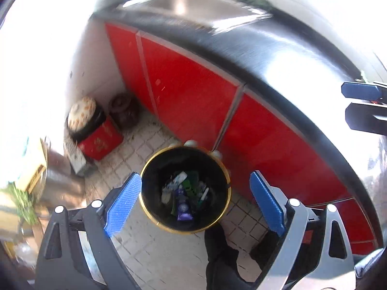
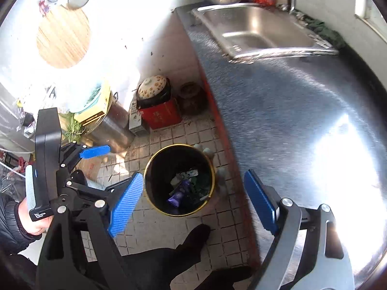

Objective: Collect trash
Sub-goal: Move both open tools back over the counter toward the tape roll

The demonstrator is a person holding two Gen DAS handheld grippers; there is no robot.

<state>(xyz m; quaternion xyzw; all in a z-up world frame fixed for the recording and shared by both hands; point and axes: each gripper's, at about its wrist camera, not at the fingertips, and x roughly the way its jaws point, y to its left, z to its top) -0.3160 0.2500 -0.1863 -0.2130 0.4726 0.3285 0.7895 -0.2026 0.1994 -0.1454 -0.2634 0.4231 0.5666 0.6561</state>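
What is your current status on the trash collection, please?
Left gripper and right gripper both open, empty, above the trash bin. Purple wrapper and other scraps inside the bin. Nothing blocking.

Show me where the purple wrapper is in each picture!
Left wrist view: the purple wrapper lies in the black bin, low centre, between the open jaws.
Right wrist view: the purple wrapper is in the same bin, just below centre.
Shared landmark: the red box by the wall.
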